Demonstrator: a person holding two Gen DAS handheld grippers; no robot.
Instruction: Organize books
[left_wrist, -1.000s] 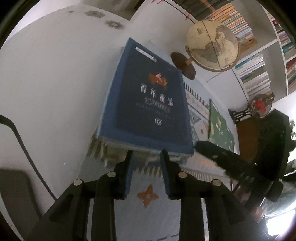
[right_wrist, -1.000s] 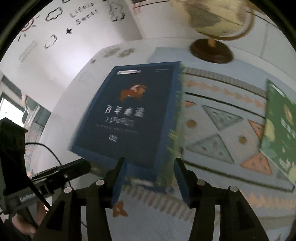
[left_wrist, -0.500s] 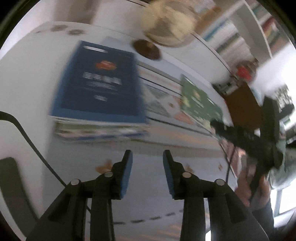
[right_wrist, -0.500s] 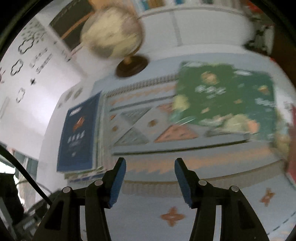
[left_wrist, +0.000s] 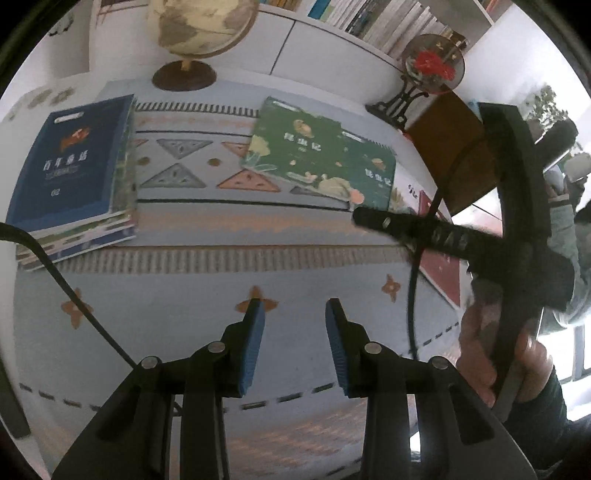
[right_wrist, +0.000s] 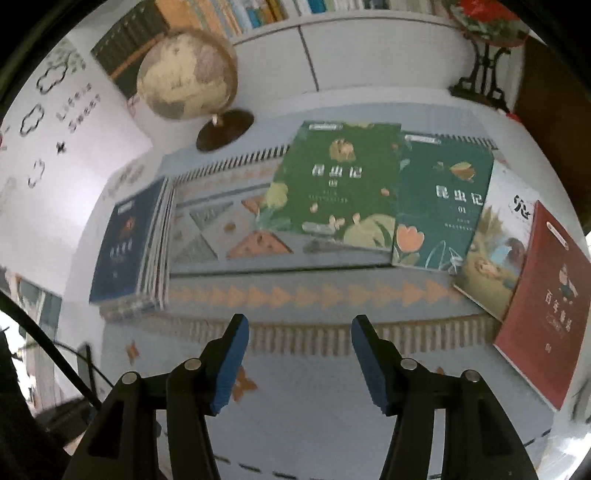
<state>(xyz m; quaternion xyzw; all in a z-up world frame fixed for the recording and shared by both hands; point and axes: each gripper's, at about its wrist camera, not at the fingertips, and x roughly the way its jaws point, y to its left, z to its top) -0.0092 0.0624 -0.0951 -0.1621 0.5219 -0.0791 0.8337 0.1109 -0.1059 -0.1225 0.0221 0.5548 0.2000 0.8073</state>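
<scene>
Left wrist view: both grippers empty above the patterned cloth

Left gripper (left_wrist: 293, 308) hangs over the blue patterned cloth (left_wrist: 207, 306) with its blue pads a modest gap apart and nothing between them. At the cloth's left edge lies a stack of books (left_wrist: 74, 206) topped by a dark blue book (left_wrist: 68, 162). A globe (left_wrist: 195, 27) stands behind it.

Right gripper (right_wrist: 299, 325) has its jaws opening, wider than the left's, with nothing between them. Ahead of it, well apart from the stack, four books lie in an overlapping row: a green book (right_wrist: 340, 181), a teal book (right_wrist: 443, 199), a pale book (right_wrist: 495, 251) and a red book (right_wrist: 546, 306). The right hand (left_wrist: 491, 354) grips its handle.
</scene>
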